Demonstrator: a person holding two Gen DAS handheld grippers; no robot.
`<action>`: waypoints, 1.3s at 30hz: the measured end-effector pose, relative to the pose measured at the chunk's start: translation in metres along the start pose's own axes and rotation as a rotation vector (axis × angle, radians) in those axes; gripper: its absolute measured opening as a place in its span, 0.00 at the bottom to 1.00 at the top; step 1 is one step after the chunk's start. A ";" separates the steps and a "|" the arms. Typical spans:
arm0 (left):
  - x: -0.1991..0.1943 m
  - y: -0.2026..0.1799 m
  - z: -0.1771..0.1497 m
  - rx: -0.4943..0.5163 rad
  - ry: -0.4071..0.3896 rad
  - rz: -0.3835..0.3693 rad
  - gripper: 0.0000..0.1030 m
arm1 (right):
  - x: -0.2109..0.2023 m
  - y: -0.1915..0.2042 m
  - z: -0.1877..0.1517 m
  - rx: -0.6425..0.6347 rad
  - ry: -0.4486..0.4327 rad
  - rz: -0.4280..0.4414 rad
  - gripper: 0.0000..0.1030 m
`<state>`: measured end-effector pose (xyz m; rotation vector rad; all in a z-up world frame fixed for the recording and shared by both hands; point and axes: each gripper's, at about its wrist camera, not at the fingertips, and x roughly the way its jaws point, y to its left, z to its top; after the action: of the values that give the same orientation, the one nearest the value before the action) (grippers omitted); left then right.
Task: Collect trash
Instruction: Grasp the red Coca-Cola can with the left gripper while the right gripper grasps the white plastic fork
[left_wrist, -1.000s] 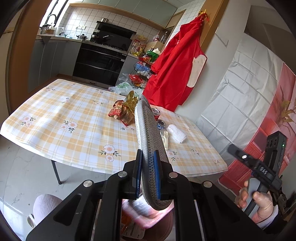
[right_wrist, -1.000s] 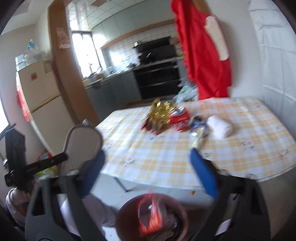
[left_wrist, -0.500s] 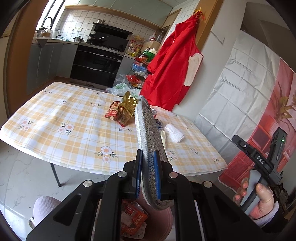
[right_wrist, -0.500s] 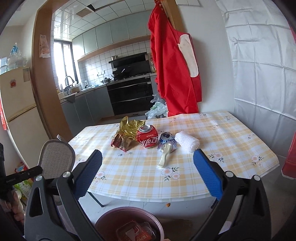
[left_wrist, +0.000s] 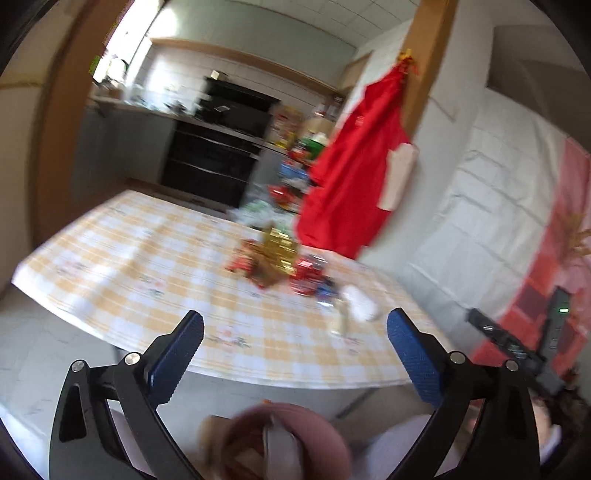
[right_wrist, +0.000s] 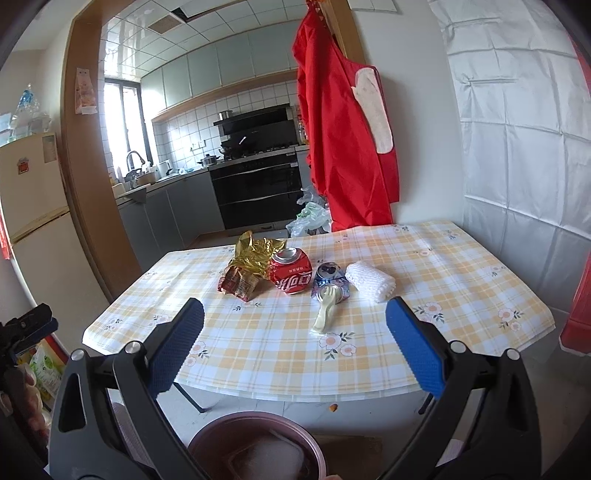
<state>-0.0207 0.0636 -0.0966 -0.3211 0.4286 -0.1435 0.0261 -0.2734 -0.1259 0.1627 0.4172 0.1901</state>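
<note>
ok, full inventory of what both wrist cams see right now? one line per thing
table: 1, yellow-white checked cloth with flowers, centre
gold foil wrapper: 1, gold, far left of the trash cluster
snack wrapper: 1, red-brown, in front of the foil
crushed cola can: 1, red, mid cluster
second crushed can: 1, blue-silver, right of the red can
plastic spoon: 1, cream, front of cluster, its head on the blue can
foam net sleeve: 1, white, right end
bin: 1, dusty pink, on the floor below the table edge, trash inside
apron: 1, red, hanging on the wall
oven: 1, black, kitchen behind
fridge: 1, cream, left
left claw: open, blue pads, nothing between
right claw: open, blue pads, nothing between
</note>
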 end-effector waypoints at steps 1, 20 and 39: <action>0.001 0.001 0.001 0.008 -0.001 0.023 0.94 | 0.001 -0.001 0.000 0.002 0.002 -0.002 0.94; 0.024 0.013 0.002 0.029 0.060 0.121 0.94 | 0.013 -0.008 -0.002 -0.004 0.045 -0.026 0.94; 0.121 0.021 0.010 0.168 0.195 0.102 0.94 | 0.118 -0.056 -0.008 0.006 0.172 -0.117 0.95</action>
<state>0.0937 0.0611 -0.1419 -0.1198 0.6207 -0.1102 0.1373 -0.3011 -0.1894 0.1280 0.5970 0.0877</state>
